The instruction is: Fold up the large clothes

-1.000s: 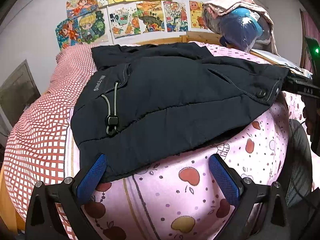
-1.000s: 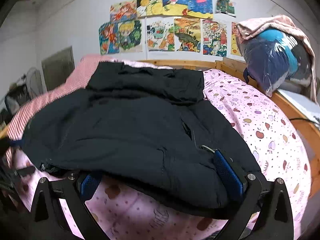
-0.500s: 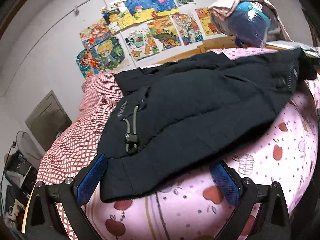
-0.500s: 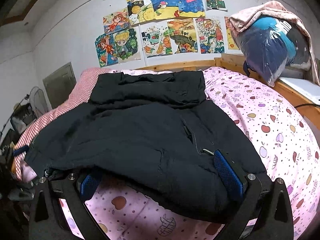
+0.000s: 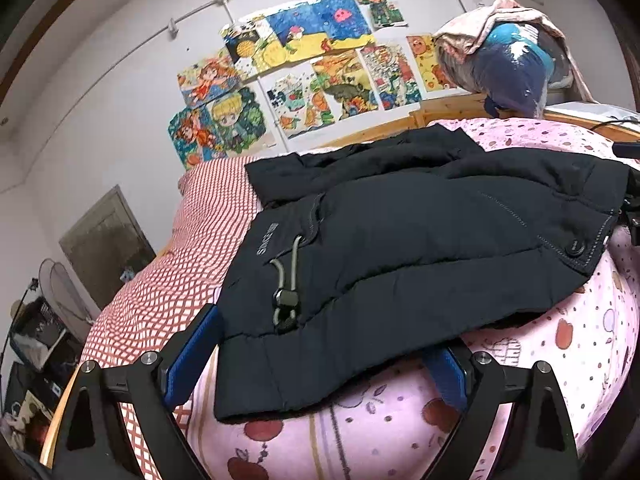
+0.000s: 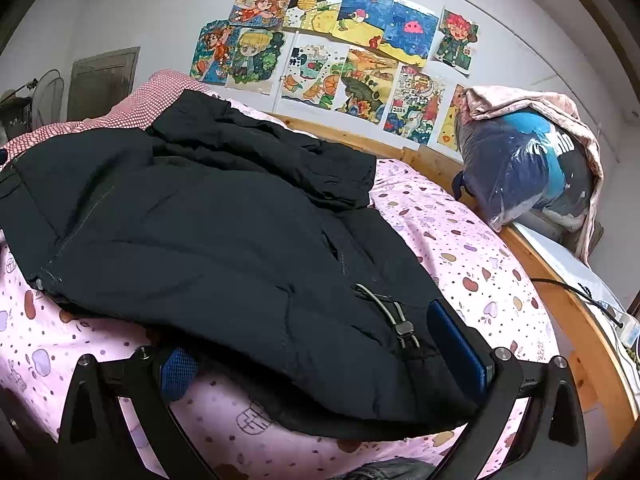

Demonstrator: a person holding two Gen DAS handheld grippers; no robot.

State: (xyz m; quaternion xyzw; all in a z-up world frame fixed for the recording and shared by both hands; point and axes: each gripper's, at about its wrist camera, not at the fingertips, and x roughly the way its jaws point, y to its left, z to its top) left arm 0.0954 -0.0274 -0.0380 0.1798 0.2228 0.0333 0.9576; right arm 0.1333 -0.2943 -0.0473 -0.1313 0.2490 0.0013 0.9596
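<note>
Soft even room light — sharp focus, heavy fisheye curving at edges.

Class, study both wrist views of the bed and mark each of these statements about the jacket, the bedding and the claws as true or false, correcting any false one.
1. The dark jacket lies on a pink fruit-print sheet. True.
2. The wall behind the bed is bare. False: coloured drawings cover it.
3. The left claw is open around the jacket's hem. True.
4. A drawcord with a toggle hangs at the jacket's hem. True.
5. The bedding beside the pink sheet is plain blue. False: it is a red-and-white checked cover.
6. The right claw is far from the jacket. False: the jacket lies between its fingers.
</note>
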